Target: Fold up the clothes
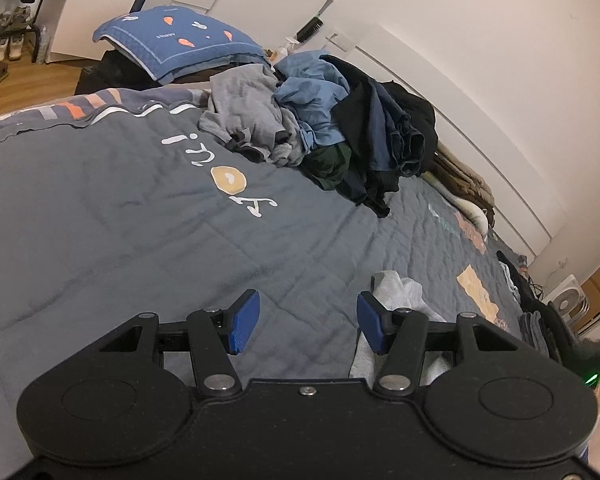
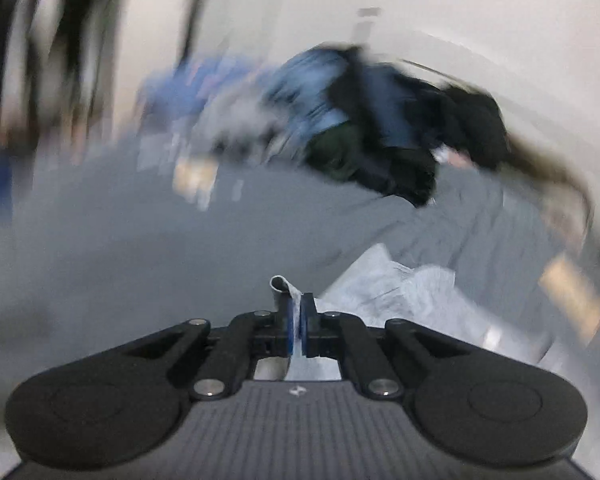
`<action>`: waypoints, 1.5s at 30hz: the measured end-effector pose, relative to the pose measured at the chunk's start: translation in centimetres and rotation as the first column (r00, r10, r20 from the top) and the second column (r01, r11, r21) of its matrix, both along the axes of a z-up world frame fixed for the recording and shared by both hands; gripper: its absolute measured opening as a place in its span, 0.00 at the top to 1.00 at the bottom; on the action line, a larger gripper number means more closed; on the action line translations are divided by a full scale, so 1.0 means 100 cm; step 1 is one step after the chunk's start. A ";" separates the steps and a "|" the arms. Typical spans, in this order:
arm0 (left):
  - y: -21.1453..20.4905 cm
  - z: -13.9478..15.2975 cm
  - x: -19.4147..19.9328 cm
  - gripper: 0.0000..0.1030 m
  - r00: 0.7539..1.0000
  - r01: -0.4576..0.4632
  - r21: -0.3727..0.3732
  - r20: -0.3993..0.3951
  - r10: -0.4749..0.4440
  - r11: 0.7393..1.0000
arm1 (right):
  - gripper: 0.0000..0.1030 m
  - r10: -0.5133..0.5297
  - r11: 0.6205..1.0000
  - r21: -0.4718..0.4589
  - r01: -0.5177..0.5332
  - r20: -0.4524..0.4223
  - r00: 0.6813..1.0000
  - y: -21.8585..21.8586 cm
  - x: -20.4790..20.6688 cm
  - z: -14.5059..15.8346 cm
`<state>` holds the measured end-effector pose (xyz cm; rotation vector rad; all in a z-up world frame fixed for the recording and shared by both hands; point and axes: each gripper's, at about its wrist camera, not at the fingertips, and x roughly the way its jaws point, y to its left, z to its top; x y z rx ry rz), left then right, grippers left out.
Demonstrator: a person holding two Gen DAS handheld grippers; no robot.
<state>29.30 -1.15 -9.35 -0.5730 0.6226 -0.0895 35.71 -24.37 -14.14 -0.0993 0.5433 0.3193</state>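
While clamped shut on a soft, light pale grey garment [image 2: 384, 280] edge at lower centre, right gripper [image 2: 297, 330]; left gripper [image 1: 306, 326] half open, empty.

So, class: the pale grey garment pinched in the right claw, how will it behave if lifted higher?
The pale grey garment lies crumpled, so it is probably floppy and will drape. Only an edge sits in the right claw, so most would likely trail. It looks thin, probably light.

A home bedroom: a bed under a grey quilted cover [image 1: 100, 208], a blue carrot-print pillow [image 1: 180, 44] at its far end, loose heaped clothes [image 1: 340, 120].
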 end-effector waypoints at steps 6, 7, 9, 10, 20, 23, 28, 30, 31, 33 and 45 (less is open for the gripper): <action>-0.021 0.001 -0.001 0.48 0.995 0.099 0.157 0.008 -0.102 0.983 | 0.97 -0.261 0.754 0.583 0.301 -0.155 0.953 -0.123 -0.007 -0.013; -0.030 0.002 -0.003 0.48 0.990 0.131 0.226 0.017 -0.139 0.965 | 0.97 -0.293 0.732 0.589 0.343 -0.183 0.938 -0.136 -0.013 -0.021; -0.052 0.002 -0.009 0.47 0.973 0.196 0.379 0.037 -0.226 0.904 | 0.97 -0.339 0.703 0.575 0.418 -0.245 0.908 -0.156 -0.023 -0.039; -0.064 0.000 -0.012 0.46 0.962 0.222 0.453 0.044 -0.270 0.864 | 0.96 -0.353 0.696 0.563 0.447 -0.273 0.895 -0.163 -0.027 -0.047; -0.175 -0.077 -0.057 0.46 0.768 0.241 0.940 -0.033 -0.639 0.242 | 0.60 -0.307 0.728 0.504 0.464 -0.365 0.879 -0.162 -0.035 -0.071; -0.189 -0.091 -0.058 0.46 0.739 0.251 0.950 -0.066 -0.671 0.183 | 0.58 -0.317 0.756 0.458 0.467 -0.368 0.874 -0.157 -0.028 -0.073; -0.209 -0.117 -0.056 0.47 0.704 0.229 0.972 -0.126 -0.699 0.056 | 0.59 -0.362 0.738 0.446 0.507 -0.373 0.854 -0.157 -0.024 -0.079; -0.212 -0.125 -0.050 0.64 0.712 0.206 0.978 -0.130 -0.690 0.028 | 0.62 -0.380 0.744 0.431 0.511 -0.356 0.854 -0.156 -0.025 -0.080; -0.210 -0.124 -0.045 0.78 0.727 0.225 0.973 -0.130 -0.674 0.055 | 0.65 -0.384 0.745 0.427 0.512 -0.353 0.853 -0.155 -0.025 -0.080; -0.203 -0.119 -0.036 0.85 0.751 0.256 0.961 -0.128 -0.648 0.107 | 0.80 -0.388 0.744 0.426 0.515 -0.352 0.852 -0.156 -0.025 -0.081; -0.154 -0.095 -0.003 0.82 0.864 0.302 0.924 -0.162 -0.476 0.234 | 0.93 -0.302 0.747 0.513 0.423 -0.306 0.903 -0.121 0.002 -0.067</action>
